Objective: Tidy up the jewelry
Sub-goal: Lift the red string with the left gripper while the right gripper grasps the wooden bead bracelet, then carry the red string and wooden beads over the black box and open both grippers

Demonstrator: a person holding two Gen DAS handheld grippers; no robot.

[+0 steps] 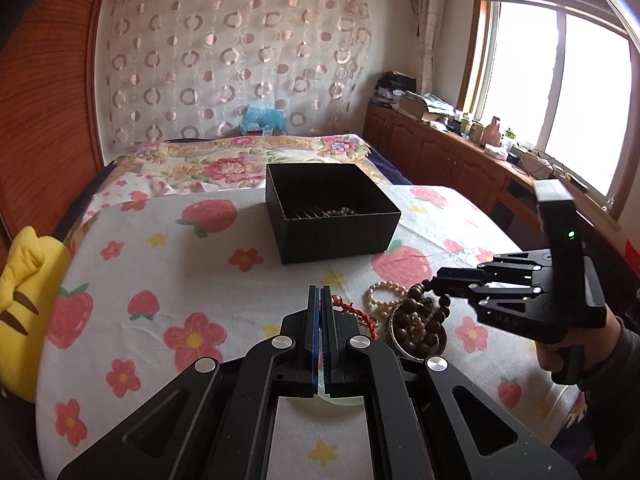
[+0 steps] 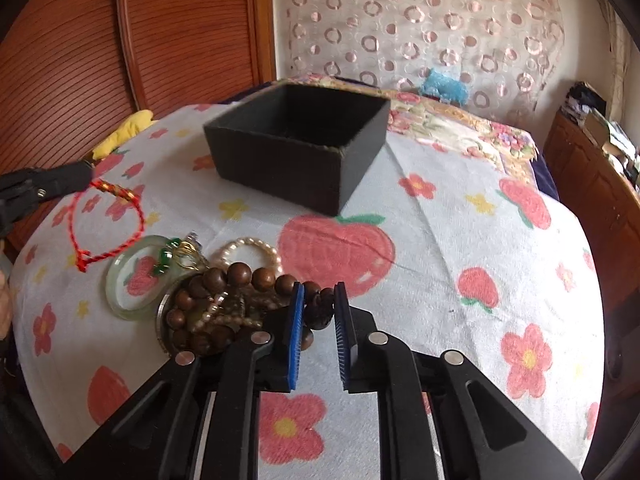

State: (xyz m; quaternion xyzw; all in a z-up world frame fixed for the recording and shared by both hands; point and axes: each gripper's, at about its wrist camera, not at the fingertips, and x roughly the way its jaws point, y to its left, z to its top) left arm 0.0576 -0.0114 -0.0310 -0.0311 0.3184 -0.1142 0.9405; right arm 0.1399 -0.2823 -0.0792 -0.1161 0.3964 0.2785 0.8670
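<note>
right wrist view: my right gripper [image 2: 318, 308] is clamped on the dark brown wooden bead strand [image 2: 240, 276], which runs leftward into the pile.
left gripper [image 1: 322, 300]: jaws together, pinching the red braided cord bracelet [image 2: 112, 216].
target: open black cardboard box [image 2: 296, 152], ahead of both.
count: two bead strands, one glass bangle [image 2: 132, 280], one cord.

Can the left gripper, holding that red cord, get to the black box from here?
Probably yes. The left gripper is shut on the red cord, and only bare flowered cloth lies between it and the open-topped black box.
</note>
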